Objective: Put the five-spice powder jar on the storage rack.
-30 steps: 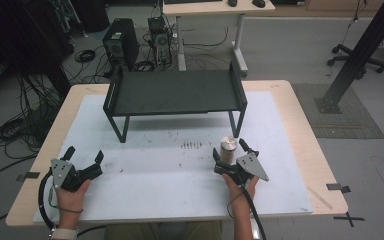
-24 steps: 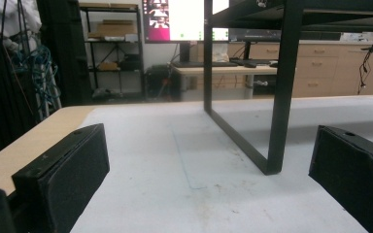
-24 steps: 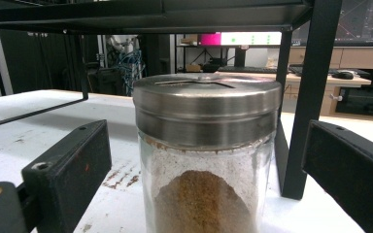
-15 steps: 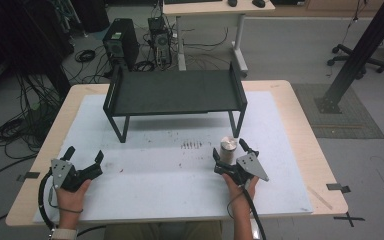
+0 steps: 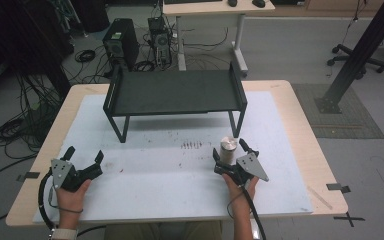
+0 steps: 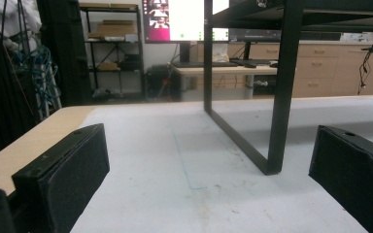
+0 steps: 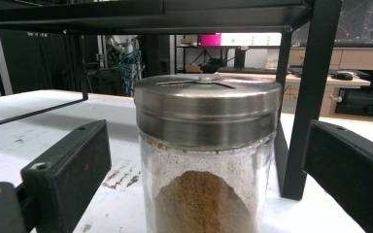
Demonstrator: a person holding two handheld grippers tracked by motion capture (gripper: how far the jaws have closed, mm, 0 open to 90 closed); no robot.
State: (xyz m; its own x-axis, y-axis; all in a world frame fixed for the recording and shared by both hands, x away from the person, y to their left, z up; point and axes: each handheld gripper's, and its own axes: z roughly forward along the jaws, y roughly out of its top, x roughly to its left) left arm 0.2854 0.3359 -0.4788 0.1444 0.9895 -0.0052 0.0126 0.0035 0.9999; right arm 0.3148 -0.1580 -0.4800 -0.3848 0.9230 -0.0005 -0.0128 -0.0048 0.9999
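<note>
Right gripper: my jaws stand wide on either side of the glass spice jar with the brushed-steel lid, not touching it; in the right gripper view the jar sits upright between them, with clear gaps both sides.
Jar position: on the white table mat, just in front of the right front leg of the black metal shelf rack.
Left gripper: jaws wide and empty, resting low at the mat's left side, well apart from the jar; ahead of it I see the rack's left leg.
Progress: I judge this the very start. The approach is made, the grasp is not. Closing, lifting and placing the jar all remain; where it should go I cannot tell.
Change from earlier frames: none that I can see. Both grippers and the jar sit where they did a second ago.
</note>
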